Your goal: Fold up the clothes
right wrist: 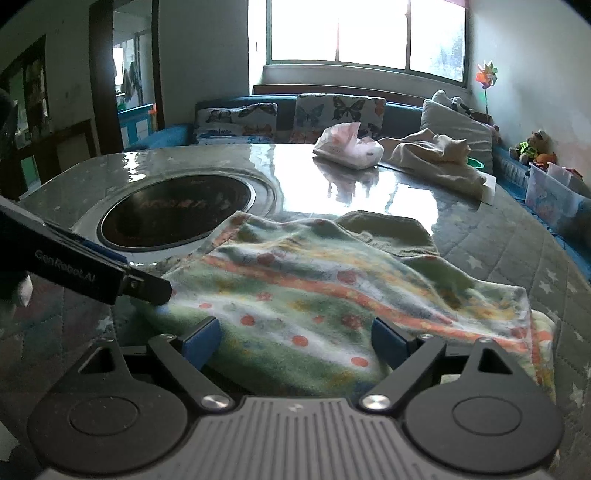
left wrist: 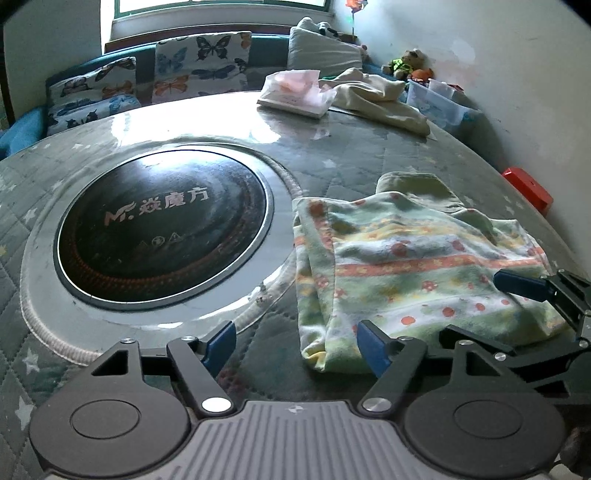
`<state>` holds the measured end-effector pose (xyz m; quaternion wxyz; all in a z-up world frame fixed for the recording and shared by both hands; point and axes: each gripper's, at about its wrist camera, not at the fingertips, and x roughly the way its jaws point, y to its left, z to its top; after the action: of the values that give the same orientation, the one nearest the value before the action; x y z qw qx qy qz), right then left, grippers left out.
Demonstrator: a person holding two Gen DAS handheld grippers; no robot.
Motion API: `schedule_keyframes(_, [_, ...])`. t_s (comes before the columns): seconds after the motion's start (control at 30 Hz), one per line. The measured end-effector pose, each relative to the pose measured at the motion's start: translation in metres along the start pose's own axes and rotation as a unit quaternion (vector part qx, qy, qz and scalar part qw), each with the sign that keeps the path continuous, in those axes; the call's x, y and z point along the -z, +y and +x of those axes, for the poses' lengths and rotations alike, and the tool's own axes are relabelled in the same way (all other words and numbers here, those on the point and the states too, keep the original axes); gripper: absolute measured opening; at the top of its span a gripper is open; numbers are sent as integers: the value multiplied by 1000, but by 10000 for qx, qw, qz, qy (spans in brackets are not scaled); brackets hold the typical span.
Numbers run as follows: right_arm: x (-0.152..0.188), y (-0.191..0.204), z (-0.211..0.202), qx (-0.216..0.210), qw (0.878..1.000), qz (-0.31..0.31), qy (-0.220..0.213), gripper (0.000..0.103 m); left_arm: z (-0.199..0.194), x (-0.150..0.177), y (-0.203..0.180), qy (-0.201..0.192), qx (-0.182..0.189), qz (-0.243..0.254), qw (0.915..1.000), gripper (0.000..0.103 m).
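Daylight from the blown-out rear window (right wrist: 364, 35) glares off the glossy grey tabletop (right wrist: 388, 184); fisheye edges bend, corners darken.

Left wrist view: looks low across the table (left wrist: 369, 155) from its near edge, toward the window (left wrist: 221, 7), with the inset cooktop (left wrist: 162, 229) close ahead on the left. Right wrist view: sits further right, facing the same window (right wrist: 365, 33), directly over the patterned garment (right wrist: 314, 295). Both views share the garment (left wrist: 417, 258), cooktop (right wrist: 177, 214), butterfly cushions (left wrist: 201, 62) and far clutter.
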<state>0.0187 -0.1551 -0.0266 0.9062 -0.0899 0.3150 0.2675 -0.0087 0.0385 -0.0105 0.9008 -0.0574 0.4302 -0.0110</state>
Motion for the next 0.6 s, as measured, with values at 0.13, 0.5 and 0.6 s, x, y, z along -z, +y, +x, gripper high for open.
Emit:
schedule_keyframes(0.13, [-3,3,-5,-37,10000,-11,-63,91,-4,1,0,-25,-6,-27,10000,79])
schedule_keyframes(0.5, [-11,10,-2,-156,9998,-3,-80,100,-9,1,-2,-75,-87,-61,9999,94])
schedule_keyframes(0.6, [-15,10,1,-143,9998,21,-99,102,-10,0,-1,-92,-133,-101,9998,96])
